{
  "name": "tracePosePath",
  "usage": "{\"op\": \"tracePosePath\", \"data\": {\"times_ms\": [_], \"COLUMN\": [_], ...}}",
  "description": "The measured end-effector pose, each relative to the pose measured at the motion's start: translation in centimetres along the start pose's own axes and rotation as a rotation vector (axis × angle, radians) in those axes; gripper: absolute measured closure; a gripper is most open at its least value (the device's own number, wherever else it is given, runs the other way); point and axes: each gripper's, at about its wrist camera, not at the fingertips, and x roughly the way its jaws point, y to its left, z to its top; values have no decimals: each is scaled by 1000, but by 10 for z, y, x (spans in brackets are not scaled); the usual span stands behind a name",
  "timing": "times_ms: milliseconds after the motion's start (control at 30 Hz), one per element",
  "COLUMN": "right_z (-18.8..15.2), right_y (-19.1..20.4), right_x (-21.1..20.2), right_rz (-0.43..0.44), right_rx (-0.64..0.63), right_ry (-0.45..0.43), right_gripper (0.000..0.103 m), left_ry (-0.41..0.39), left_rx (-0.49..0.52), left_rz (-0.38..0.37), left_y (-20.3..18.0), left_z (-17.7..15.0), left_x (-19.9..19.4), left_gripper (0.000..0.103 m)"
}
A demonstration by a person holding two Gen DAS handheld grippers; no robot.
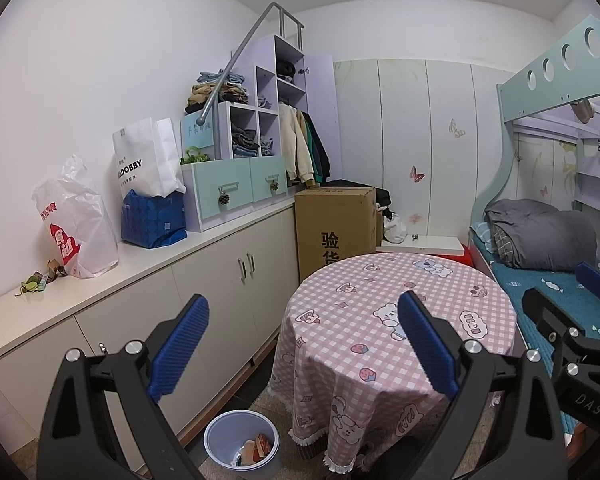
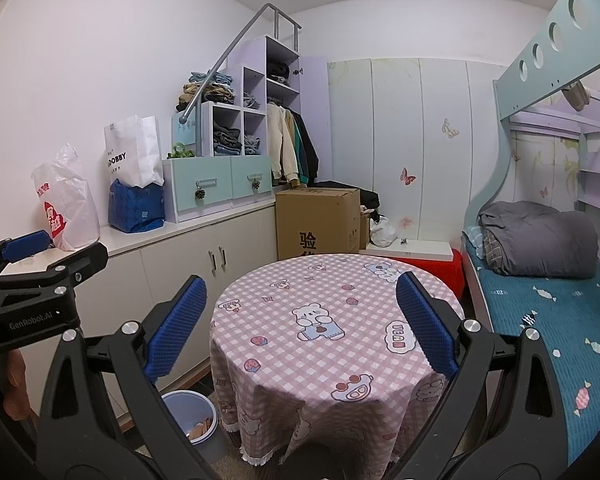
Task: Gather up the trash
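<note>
Both the left claw (image 1: pixel 303 344) and the right claw (image 2: pixel 301 324) were wide open and empty, some wrappers (image 1: pixel 256 451) already lay in the bin (image 1: pixel 224 426), and scraps (image 1: pixel 40 280) waited at the counter's (image 1: pixel 148 256) near end.

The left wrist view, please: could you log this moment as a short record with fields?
left gripper: open, empty
right gripper: open, empty
trash left: crumpled wrappers on the white countertop, beside the white plastic bag
bin: blue wastebasket on the floor by the round table, wrappers already inside
table top: bare checked cloth, no litter visible
</note>
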Motion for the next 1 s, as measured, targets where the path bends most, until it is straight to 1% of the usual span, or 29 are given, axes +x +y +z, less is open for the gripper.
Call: {"op": "tracePosePath", "data": {"times_ms": [567,1000], "right_z": [-1,-5], "right_y": [-2,-4], "right_x": [0,1], "right_rz": [0,2], "right_rx": [0,-2], "right_ry": [3,8], "right_gripper": [9,9], "left_ry": [3,19], "left_rx": [2,6], "left_rz": [0,0], "left_y": [0,2], "left_z": [0,-14], "left_x": [2,2], "left_gripper": [10,10]}}
